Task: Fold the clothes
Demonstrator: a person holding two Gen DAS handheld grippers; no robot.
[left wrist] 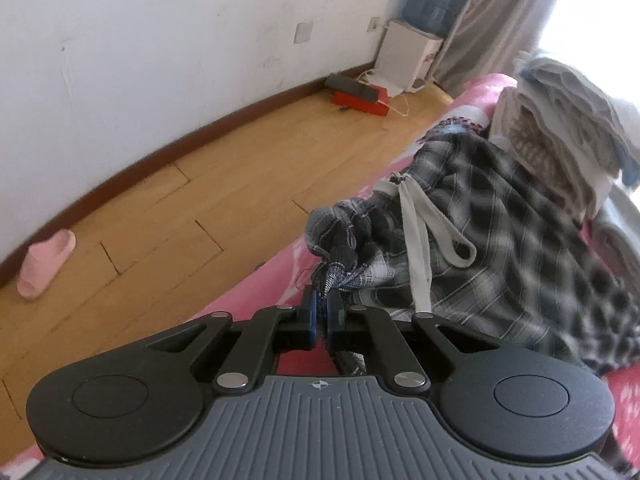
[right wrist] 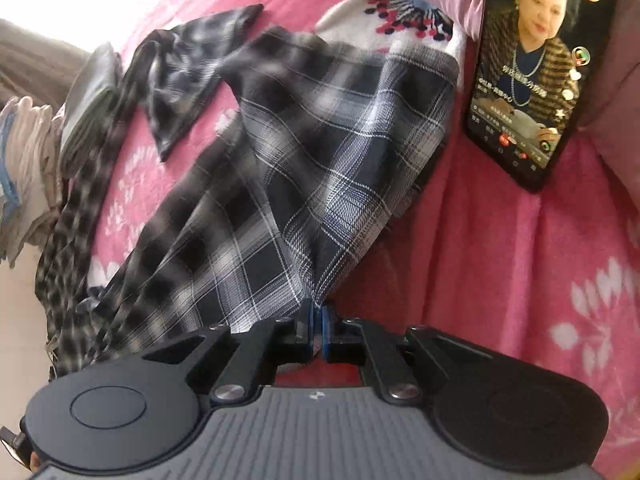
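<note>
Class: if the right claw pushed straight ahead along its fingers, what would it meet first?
The right claw is already shut on the plaid garment, so it would push into that cloth first, draped over the pink bedspread. The phone stands off to the right, probably out of line.

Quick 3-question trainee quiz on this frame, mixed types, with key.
1. True or false: both the left claw and the right claw are shut on the plaid garment.
2. Which view shows the phone?
3. The pink slipper lies: A) on the bed cover B) on the wooden floor C) on the folded stack

Key: 1 true; 2 right wrist; 3 B
</note>
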